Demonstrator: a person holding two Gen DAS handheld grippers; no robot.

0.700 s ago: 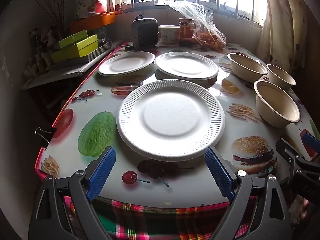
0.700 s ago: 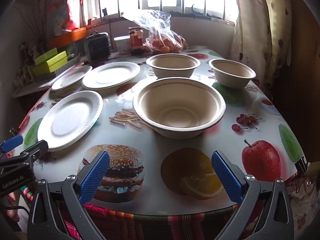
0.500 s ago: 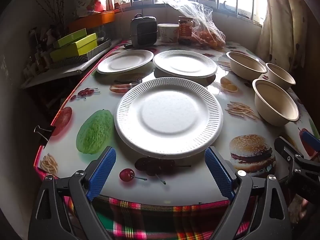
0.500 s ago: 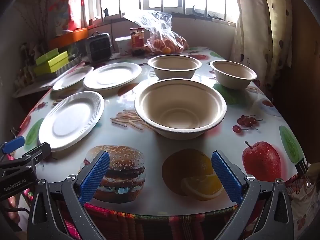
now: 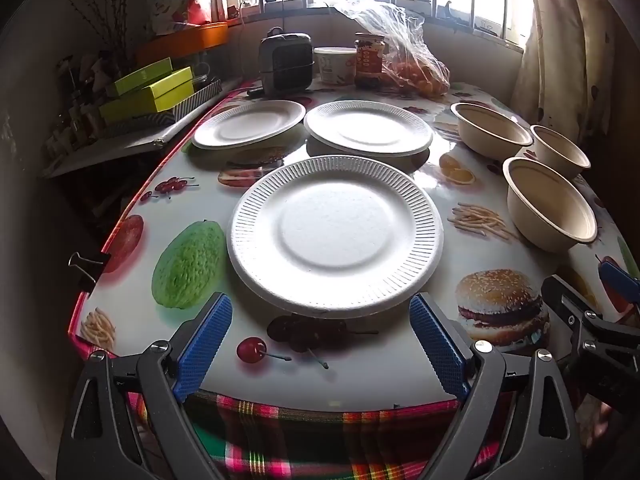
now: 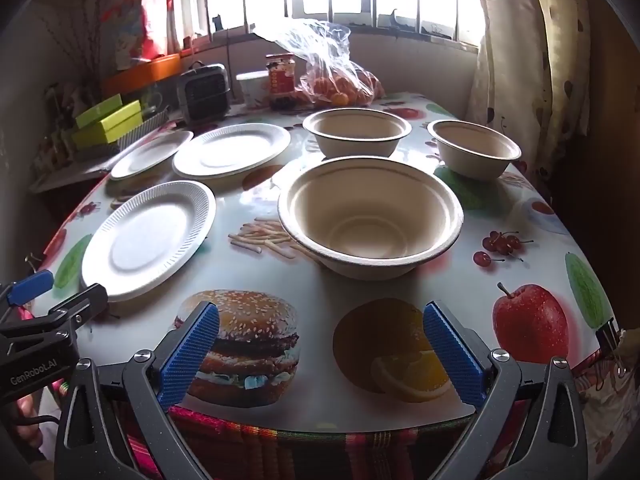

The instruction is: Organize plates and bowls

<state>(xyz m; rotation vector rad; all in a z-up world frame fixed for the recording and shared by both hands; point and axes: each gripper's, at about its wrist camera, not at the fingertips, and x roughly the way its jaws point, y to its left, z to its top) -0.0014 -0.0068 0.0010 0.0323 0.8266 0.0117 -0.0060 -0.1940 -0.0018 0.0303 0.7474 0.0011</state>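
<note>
Three white paper plates lie on the table: a ribbed near plate (image 5: 335, 234) (image 6: 150, 238), a far left plate (image 5: 249, 123) (image 6: 152, 153) and a far middle plate (image 5: 368, 127) (image 6: 232, 149). Three beige bowls stand to the right: a near bowl (image 5: 550, 204) (image 6: 370, 216), a back bowl (image 5: 490, 130) (image 6: 357, 131) and a far right bowl (image 5: 560, 152) (image 6: 474, 148). My left gripper (image 5: 320, 344) is open just short of the near plate. My right gripper (image 6: 320, 354) is open at the table's front edge, short of the near bowl. Neither holds anything.
The table (image 5: 360, 372) wears a glossy food-print cover over a plaid cloth. At the back stand a small dark heater (image 5: 286, 62), a white tub (image 5: 335, 65), a jar (image 5: 369, 60) and a bag of oranges (image 5: 412, 64). Green boxes (image 5: 148, 90) sit on a side shelf at left.
Both views have shifted slightly: the plates and bowls sit a little higher in frame. Nothing on the table has moved and both grippers stay open.
</note>
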